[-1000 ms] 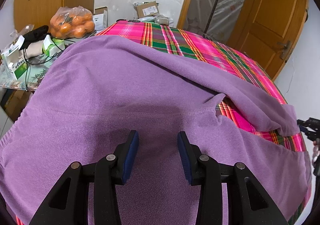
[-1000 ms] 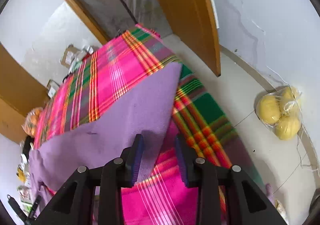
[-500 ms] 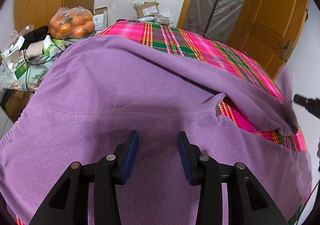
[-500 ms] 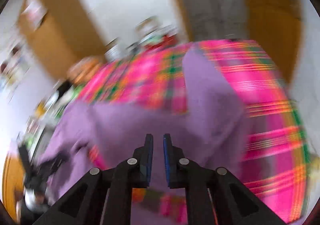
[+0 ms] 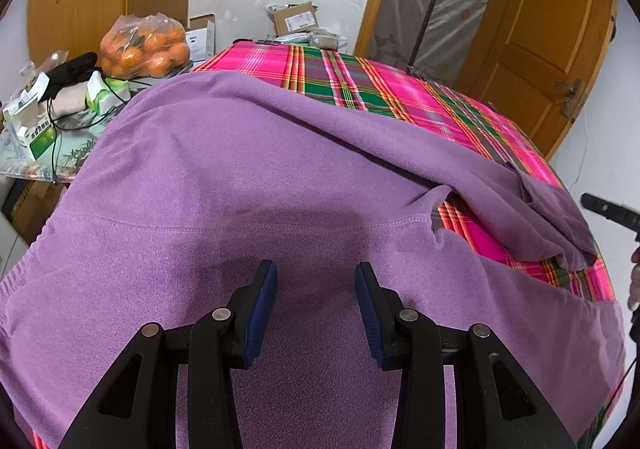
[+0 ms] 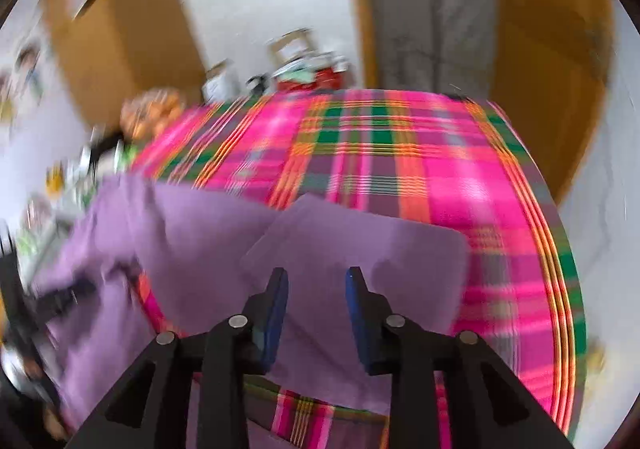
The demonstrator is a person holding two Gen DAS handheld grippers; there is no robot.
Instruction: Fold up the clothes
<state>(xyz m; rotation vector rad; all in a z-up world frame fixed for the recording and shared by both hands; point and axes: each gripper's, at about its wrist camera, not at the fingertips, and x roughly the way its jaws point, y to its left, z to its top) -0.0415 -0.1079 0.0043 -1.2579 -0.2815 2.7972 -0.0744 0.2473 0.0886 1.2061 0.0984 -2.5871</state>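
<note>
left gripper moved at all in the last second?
No. The left gripper hovers open over the same spot of the purple garment, and the bag of oranges and door sit where they did in its view.

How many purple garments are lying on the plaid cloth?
1: a purple fleece garment spread across the near side of the plaid cloth, its sleeve folded over at the right. Others could lie hidden underneath.
</note>
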